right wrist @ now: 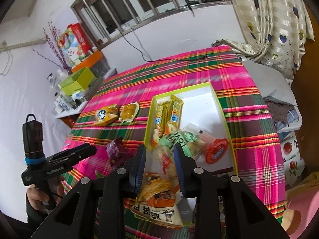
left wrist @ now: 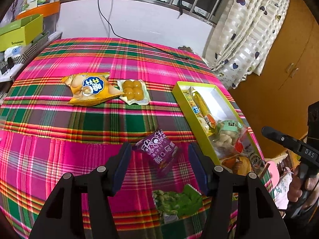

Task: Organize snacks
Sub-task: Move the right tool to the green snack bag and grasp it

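Note:
A lime-green box (right wrist: 148, 119) lies on the plaid tablecloth and holds several snacks: two yellow bars (right wrist: 169, 113), a clear bag with a green label (right wrist: 179, 139) and an orange packet (right wrist: 159, 195). My right gripper (right wrist: 159, 161) hangs over the box's near half. Its jaws are narrowly apart and opening, with the clear bag showing below the gap and no pad pressing on it. My left gripper (left wrist: 159, 157) is open, and a purple packet (left wrist: 159, 153) lies flat on the cloth between its fingers, untouched. The box (left wrist: 195, 83) sits to the right of that packet.
On the cloth lie a green pea packet (left wrist: 175, 201), a yellow puffed packet (left wrist: 89, 87) and a clear pack of round yellow cakes (left wrist: 133, 91). A black cable (left wrist: 139, 43) crosses the far edge. A cluttered shelf (right wrist: 77, 79) stands left, a curtain (right wrist: 275, 29) right.

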A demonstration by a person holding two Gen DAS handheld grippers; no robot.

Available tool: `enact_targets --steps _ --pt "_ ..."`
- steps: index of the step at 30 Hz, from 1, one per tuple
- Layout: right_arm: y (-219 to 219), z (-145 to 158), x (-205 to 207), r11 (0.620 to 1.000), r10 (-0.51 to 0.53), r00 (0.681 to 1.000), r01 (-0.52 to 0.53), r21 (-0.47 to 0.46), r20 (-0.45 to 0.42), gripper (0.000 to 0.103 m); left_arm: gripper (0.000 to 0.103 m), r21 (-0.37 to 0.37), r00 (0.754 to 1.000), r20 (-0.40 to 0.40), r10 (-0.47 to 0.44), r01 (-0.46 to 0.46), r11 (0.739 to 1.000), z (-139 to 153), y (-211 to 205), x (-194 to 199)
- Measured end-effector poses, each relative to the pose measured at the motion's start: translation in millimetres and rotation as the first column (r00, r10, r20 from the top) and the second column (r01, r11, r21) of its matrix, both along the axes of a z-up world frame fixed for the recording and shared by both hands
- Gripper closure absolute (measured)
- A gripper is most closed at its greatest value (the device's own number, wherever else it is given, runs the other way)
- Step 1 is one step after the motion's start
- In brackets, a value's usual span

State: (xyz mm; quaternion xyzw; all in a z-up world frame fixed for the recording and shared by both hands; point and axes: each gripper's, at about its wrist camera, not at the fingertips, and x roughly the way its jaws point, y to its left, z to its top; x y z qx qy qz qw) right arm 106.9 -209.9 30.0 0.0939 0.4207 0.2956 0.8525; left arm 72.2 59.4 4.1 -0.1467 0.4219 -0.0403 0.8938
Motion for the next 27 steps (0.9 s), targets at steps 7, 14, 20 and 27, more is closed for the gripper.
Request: enact_targets --steps 7,14,20,27 --pt "15.9 -0.5 -7.3 0.999 0.049 0.999 -0.049 -0.005 0.004 0.076 0.044 -0.006 1.000 0.009 0.024 -0.024 1.000 1.9 7.9 -7.8" --pt "44.8 -4.3 -23.4 0.987 0.159 0.987 -0.159 -0.032 0.023 0.068 0.044 -0.015 0.999 0.018 0.042 -0.042 0.999 4.8 15.3 -18.1" --pt "77.6 -19.9 -39.7 0.955 0.280 0.960 -0.277 -0.110 0.019 0.061 0.043 -0.015 0.998 0.032 0.053 -0.053 0.999 9.9 21.6 -31.5" --pt "110.2 -40.5 -57.0 0.897 0.395 0.919 -0.386 -0.217 0.000 0.052 0.043 -0.014 0.996 0.057 0.062 -0.062 0.998 16.2 29.9 -51.7"
